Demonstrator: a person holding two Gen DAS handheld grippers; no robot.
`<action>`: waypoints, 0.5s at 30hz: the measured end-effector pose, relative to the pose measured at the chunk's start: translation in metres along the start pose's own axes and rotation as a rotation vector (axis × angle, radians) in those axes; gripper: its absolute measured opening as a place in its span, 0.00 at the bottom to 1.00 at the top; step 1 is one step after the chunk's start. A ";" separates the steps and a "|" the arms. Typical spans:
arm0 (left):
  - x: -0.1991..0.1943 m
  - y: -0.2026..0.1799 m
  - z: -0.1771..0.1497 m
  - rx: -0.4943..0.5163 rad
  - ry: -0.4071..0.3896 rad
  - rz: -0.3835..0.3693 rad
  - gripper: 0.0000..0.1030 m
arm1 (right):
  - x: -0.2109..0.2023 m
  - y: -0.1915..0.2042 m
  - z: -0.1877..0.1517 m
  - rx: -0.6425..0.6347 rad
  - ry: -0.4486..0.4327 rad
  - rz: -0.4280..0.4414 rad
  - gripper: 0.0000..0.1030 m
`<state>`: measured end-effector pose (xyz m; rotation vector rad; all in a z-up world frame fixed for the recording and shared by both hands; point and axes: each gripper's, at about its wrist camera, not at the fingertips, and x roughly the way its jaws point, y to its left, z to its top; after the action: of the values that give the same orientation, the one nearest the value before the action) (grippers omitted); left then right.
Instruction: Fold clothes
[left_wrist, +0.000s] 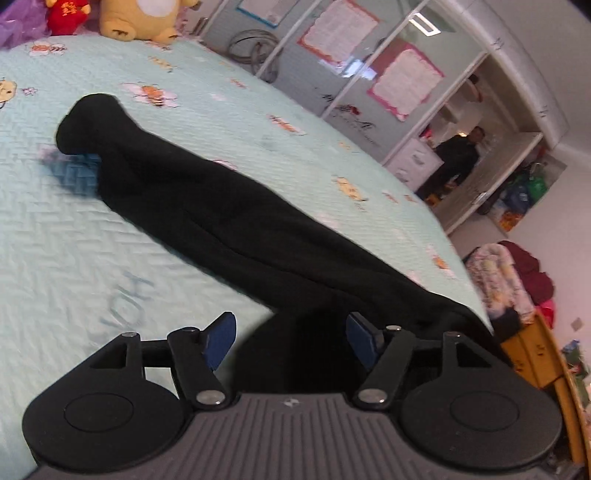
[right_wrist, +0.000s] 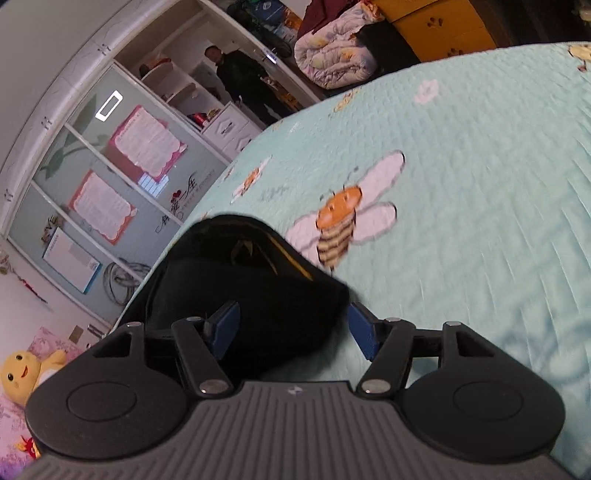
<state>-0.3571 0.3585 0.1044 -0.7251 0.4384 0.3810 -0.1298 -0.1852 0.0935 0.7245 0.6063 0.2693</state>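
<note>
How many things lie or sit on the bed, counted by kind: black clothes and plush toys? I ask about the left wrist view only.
Black garment: 1
Plush toys: 2, a yellow one and a red one, at the far end of the bed cover
Total: 3
</note>
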 end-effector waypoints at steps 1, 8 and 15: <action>-0.003 -0.007 -0.003 0.021 -0.009 -0.015 0.67 | -0.002 0.003 -0.002 -0.022 -0.005 -0.004 0.63; 0.012 -0.075 -0.027 0.343 0.097 -0.204 0.75 | -0.006 0.043 0.008 -0.354 -0.086 0.070 0.73; 0.003 -0.068 -0.044 0.266 0.039 -0.073 0.75 | 0.039 0.056 0.021 -0.609 0.045 0.143 0.73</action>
<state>-0.3331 0.2811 0.1104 -0.4890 0.4870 0.2346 -0.0870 -0.1388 0.1280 0.1729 0.4777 0.5740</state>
